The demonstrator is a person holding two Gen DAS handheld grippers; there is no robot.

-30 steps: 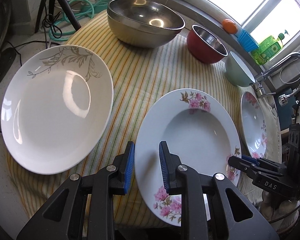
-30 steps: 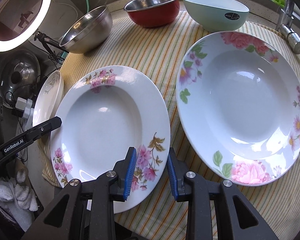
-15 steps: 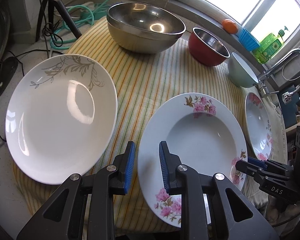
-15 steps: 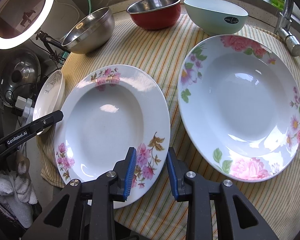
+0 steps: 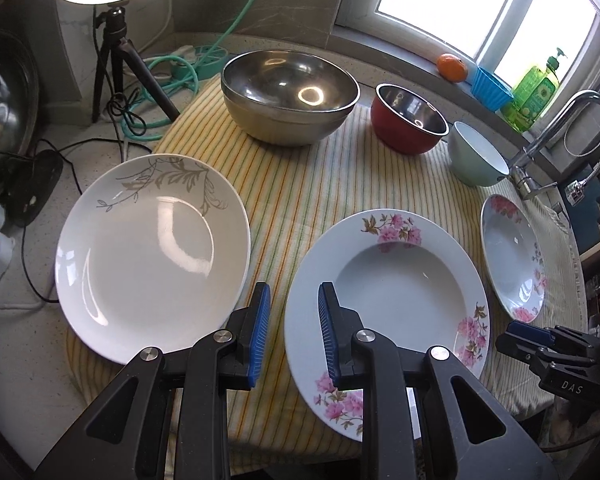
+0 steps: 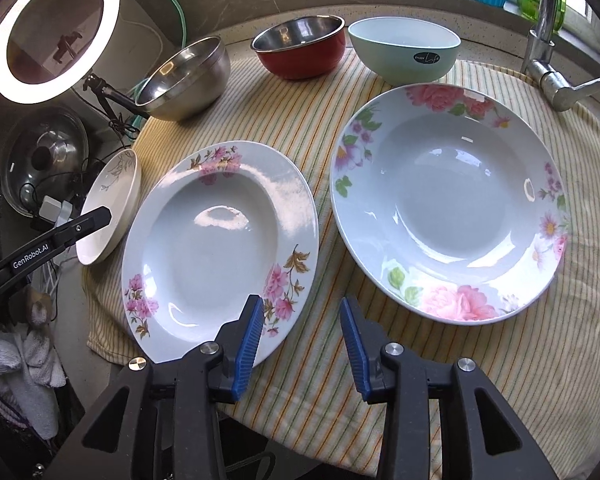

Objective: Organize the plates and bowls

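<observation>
Yellow striped cloth (image 5: 300, 200) covers your table below the window; on it sit a grey-leaf white plate (image 5: 152, 252), a pink-blossom soup plate (image 5: 396, 292), a rose-pattern soup plate (image 6: 452, 216), nested steel bowls (image 5: 288, 96), a red steel-lined bowl (image 5: 410, 124) and a pale green bowl (image 5: 476, 156). Your left gripper (image 5: 290, 332) hovers over the gap between the first two plates, fingers parting slightly, nothing between them. Your right gripper (image 6: 300, 344) is opening above the cloth beside the blossom plate's rim, empty.

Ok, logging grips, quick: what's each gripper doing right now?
Left gripper: jaws opening, nothing between them.
Right gripper: jaws opening, nothing between them.
</observation>
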